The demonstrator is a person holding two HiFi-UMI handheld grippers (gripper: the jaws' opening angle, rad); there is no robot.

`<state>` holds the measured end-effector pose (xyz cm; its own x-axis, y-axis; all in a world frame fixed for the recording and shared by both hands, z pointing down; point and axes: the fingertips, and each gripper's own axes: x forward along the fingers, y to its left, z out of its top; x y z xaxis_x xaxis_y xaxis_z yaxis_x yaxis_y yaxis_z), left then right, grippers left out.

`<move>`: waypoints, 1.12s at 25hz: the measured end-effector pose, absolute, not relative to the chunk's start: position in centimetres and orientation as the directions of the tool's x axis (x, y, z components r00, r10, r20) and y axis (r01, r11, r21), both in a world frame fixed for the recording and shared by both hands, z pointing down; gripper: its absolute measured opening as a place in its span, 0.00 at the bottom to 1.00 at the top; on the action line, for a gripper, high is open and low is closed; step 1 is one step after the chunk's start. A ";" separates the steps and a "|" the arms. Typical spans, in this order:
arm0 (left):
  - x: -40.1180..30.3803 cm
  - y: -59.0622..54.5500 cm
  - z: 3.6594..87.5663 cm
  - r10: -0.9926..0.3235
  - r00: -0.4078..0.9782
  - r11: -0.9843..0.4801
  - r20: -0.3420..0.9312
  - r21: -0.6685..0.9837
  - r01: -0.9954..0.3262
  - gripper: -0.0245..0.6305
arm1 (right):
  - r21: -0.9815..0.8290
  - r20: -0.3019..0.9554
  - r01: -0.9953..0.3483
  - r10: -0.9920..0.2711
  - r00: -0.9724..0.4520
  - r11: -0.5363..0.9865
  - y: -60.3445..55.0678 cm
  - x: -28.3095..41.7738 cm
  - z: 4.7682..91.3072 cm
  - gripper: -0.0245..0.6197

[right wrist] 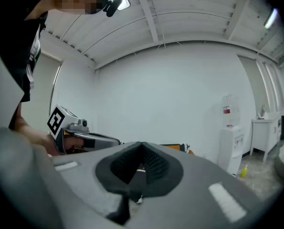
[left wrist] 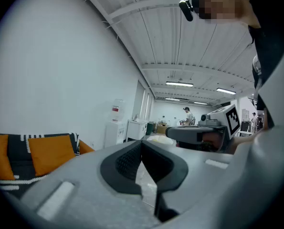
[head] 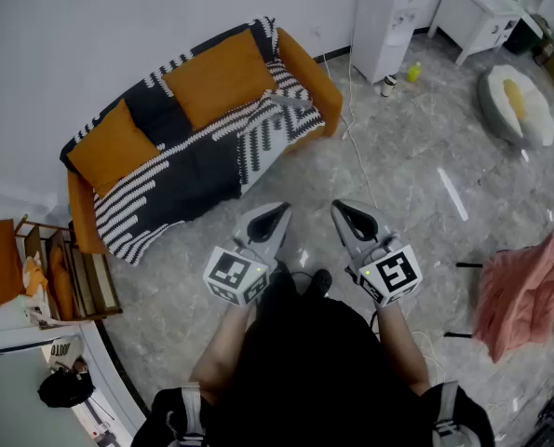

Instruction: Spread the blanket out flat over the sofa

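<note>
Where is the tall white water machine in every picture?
Head view: the water dispenser stands at the top, right of the middle.
Left gripper view: it is small and far off, left of the middle.
Right gripper view: it is on the right side.
Shared landmark: the orange sofa is to its left in all three.
</note>
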<state>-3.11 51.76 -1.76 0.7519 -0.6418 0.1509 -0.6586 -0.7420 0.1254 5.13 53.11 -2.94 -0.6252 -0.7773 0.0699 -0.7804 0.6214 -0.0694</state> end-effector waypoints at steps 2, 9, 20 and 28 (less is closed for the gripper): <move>-3.1 52.0 -1.9 -0.643 0.752 -0.742 0.147 0.124 -0.659 0.05 | -0.068 0.070 -0.780 -0.777 -0.626 0.622 53.3 5.2 -3.0 0.04; -3.1 52.5 -1.8 -0.649 0.745 -0.737 0.151 0.118 -0.666 0.05 | -0.102 0.031 -0.768 -0.770 -0.637 0.632 53.9 5.4 -3.3 0.04; -3.6 53.0 -1.4 -0.675 0.719 -0.710 0.165 0.122 -0.694 0.05 | -0.122 0.064 -0.759 -0.758 -0.649 0.639 54.2 6.1 -2.2 0.04; -4.8 51.9 -0.8 -0.682 0.711 -0.700 0.175 0.126 -0.703 0.05 | -0.045 0.081 -0.790 -0.786 -0.613 0.611 52.9 5.5 -1.6 0.04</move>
<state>-4.78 51.85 -0.80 0.7105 -0.6816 0.1750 -0.7027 -0.7003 0.1257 5.55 52.91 -1.58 -0.6128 -0.7861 0.0812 -0.7901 0.6113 -0.0453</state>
